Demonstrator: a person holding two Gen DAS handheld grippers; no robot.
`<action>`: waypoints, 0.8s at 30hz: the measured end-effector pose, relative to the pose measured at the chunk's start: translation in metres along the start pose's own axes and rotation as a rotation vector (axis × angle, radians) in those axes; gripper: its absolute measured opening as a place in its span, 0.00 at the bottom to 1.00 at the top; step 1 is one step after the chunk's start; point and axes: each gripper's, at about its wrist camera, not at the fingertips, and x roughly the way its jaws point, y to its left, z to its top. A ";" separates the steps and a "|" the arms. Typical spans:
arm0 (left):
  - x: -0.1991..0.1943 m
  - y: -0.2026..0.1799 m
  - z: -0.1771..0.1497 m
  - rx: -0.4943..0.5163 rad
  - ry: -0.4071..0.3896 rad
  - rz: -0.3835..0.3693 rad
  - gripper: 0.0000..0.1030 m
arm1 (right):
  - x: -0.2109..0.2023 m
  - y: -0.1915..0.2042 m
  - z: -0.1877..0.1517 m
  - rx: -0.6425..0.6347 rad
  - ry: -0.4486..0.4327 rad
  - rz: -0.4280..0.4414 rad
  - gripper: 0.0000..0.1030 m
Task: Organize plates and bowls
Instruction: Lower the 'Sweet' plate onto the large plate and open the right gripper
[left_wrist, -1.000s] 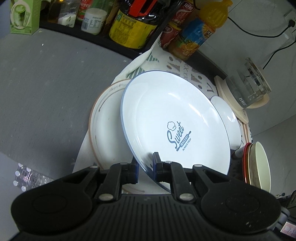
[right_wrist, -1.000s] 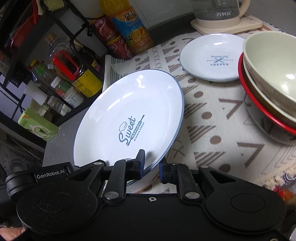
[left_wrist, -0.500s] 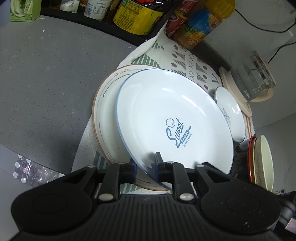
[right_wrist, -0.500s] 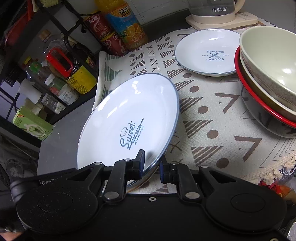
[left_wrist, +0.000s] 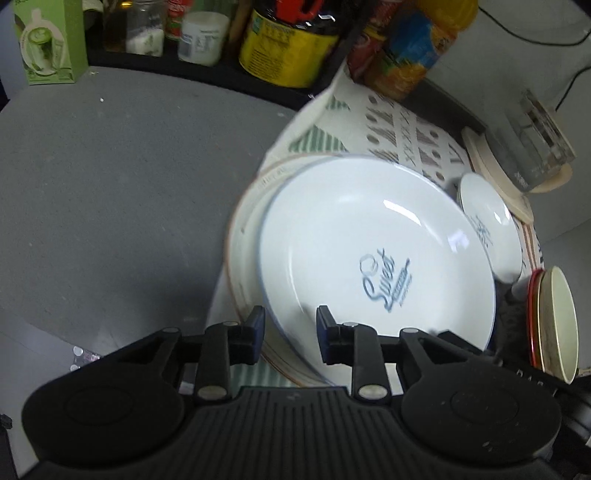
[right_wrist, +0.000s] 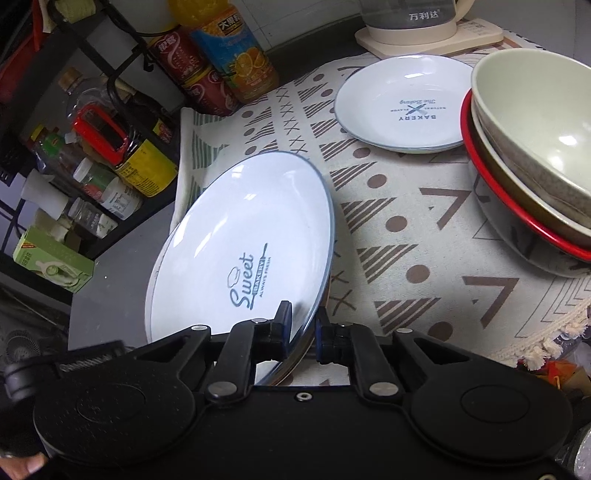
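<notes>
Here the Sweet plate (right_wrist: 240, 240) rim sits between the right gripper (right_wrist: 301, 328) fingers.

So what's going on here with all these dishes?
A person is tidying dishes with two hand-held grippers. The Sweet Bakery plate lies on the brown-rimmed plate on the patterned cloth. The left gripper has opened, its fingers apart around the plate's edge. The right gripper straddles the rim; whether it grips is unclear. A smaller bakery plate and stacked bowls sit nearby.
</notes>
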 end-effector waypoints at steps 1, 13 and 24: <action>0.000 0.003 0.002 -0.005 -0.004 0.000 0.26 | 0.001 0.000 0.000 0.001 0.002 -0.004 0.11; -0.001 0.007 0.013 0.008 -0.056 0.115 0.26 | 0.004 -0.002 0.005 -0.016 0.005 -0.051 0.10; 0.006 0.025 0.015 -0.064 -0.033 0.110 0.26 | 0.008 0.004 0.011 -0.065 0.008 -0.051 0.08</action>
